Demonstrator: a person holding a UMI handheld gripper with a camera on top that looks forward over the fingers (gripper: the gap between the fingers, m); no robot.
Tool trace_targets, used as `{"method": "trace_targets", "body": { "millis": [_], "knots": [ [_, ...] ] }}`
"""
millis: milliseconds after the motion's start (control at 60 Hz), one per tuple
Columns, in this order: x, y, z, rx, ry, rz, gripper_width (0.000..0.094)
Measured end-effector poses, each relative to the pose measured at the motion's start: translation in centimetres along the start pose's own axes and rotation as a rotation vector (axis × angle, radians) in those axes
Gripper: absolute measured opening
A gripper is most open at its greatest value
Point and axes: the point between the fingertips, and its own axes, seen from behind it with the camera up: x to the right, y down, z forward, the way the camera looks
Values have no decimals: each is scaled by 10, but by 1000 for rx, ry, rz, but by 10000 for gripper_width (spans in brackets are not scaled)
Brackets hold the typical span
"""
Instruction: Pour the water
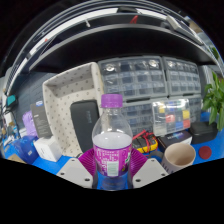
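Note:
A clear plastic water bottle (pixel 111 140) with a purple cap and a magenta label stands upright between my fingers. My gripper (pixel 111 166) is shut on the bottle: both ridged magenta pads (pixel 88 160) press against its labelled sides. The bottle seems lifted a little above the blue table (pixel 55 162). A tan paper cup (pixel 180 156) stands open-mouthed on the table just to the right of the bottle, beyond my right finger.
A beige perforated basket (pixel 72 108) stands behind the bottle on the left. Clear drawer units (pixel 150 80) line the back. A clear box (pixel 172 112), small coloured items (pixel 146 142), a green plant (pixel 215 100) and white objects (pixel 45 150) surround the bottle.

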Motion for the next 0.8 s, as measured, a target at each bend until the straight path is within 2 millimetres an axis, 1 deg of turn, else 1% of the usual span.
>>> {"method": "trace_targets", "body": {
  "millis": [50,100,183,250,350,433,500,517,667,800],
  "knots": [
    [6,0,0,-18,13,60,402],
    [5,-4,0,-23,7,158,404],
    [4,-23,-2,-3,-15,380,404],
    [6,-40,-4,15,-39,598,407],
    [16,-64,-6,70,-50,921,403],
    [29,-74,-9,102,-68,1142,403],
    [38,-76,-8,107,-70,1282,404],
    [39,-78,-7,102,-67,1309,403],
    [45,-75,-3,62,-116,1549,401],
    [49,-62,0,20,-129,1740,406]
  ]
}}
